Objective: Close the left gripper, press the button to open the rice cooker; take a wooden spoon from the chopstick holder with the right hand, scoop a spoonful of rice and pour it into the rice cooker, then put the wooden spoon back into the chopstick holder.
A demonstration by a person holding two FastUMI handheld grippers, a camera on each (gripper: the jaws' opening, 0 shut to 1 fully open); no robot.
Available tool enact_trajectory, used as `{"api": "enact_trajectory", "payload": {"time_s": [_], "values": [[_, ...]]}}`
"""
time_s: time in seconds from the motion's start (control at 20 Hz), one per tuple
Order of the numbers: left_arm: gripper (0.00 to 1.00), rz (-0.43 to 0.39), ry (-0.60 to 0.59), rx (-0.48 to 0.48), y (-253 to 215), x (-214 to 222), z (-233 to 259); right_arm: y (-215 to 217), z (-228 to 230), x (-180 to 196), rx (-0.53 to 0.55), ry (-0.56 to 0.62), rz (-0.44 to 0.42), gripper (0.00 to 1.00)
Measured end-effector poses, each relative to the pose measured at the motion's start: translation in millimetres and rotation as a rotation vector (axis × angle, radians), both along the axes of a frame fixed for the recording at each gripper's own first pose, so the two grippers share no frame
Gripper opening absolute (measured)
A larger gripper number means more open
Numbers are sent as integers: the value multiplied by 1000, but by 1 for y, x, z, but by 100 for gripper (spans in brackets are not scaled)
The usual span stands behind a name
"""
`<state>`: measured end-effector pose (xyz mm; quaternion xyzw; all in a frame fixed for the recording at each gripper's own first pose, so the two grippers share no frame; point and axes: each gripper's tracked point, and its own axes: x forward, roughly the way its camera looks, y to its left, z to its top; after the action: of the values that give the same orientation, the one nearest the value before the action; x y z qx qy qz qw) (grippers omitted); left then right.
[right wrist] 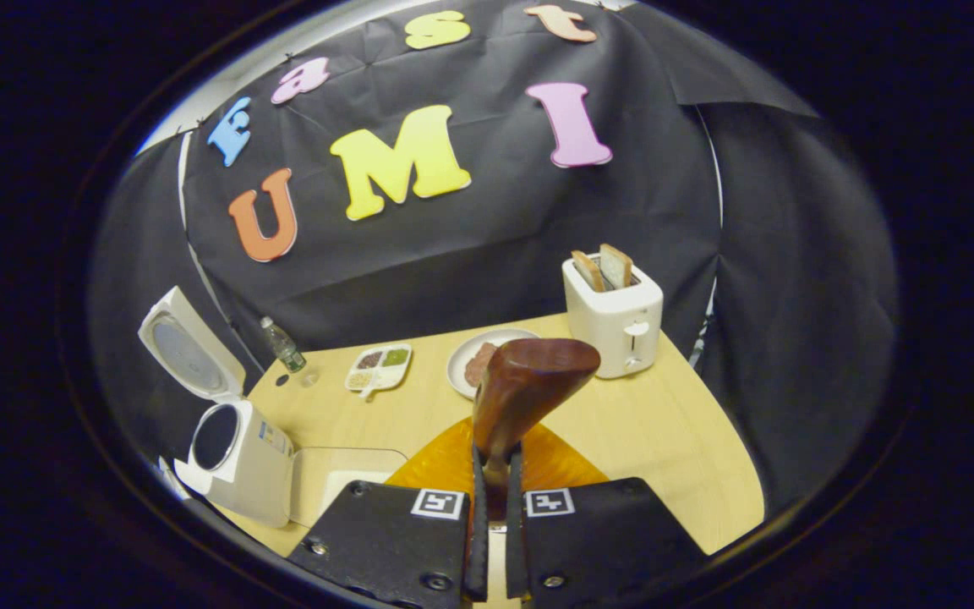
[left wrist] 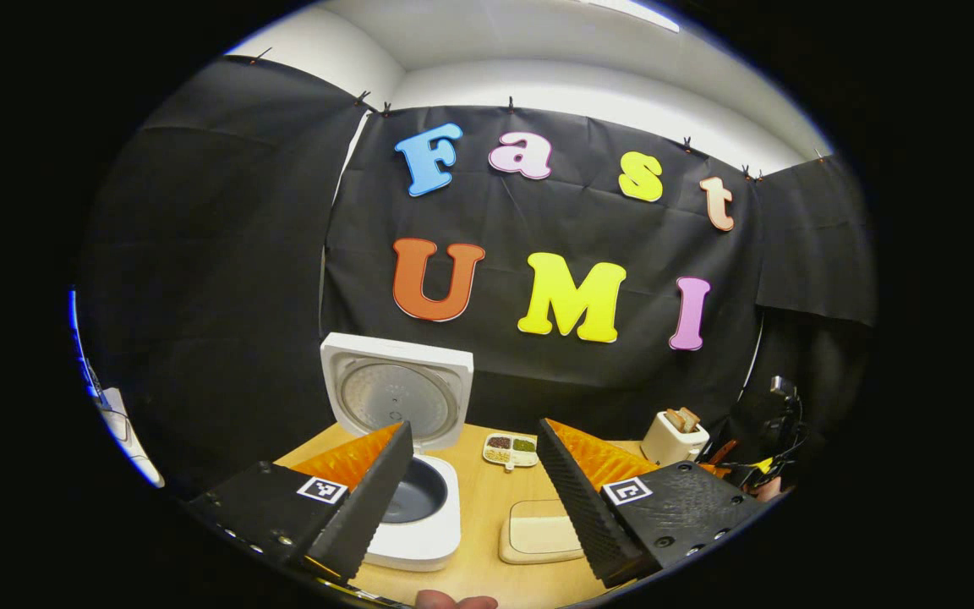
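The rice cooker (right wrist: 233, 452) stands open on the table (right wrist: 664, 440), lid raised, so the button step looks done. The right gripper (right wrist: 494, 507) pinches the wooden spoon (right wrist: 529, 385) upright, right of the cooker. The left gripper (left wrist: 474, 499) is spread. Scooping, pouring and returning remain.

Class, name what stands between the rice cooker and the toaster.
In the right gripper view, between rice cooker and toaster: bottle, divided dish, plate.
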<state>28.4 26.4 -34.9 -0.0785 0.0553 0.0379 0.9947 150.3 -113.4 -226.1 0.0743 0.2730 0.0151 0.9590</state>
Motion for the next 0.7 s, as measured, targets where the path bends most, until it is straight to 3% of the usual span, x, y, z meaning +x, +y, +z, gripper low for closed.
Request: {"api": "enact_trajectory", "payload": {"time_s": [0.25, 0.5, 0.55, 0.6, 0.7], "values": [[94, -70, 8, 63, 28, -9, -15, 73, 5, -6, 7, 15, 60, 13], [94, -42, 12, 62, 65, -19, -20, 125, -36, -3, 13, 63, 74, 13], [94, -27, 19, 61, 75, -20, -21, 129, -50, -1, -4, 76, 72, 8], [94, -15, 22, 58, 83, -23, -21, 130, -65, 2, -45, 87, 71, 13], [94, -1, 30, 52, 96, -25, -25, 130, -91, 3, -119, 117, 65, 13]]}}
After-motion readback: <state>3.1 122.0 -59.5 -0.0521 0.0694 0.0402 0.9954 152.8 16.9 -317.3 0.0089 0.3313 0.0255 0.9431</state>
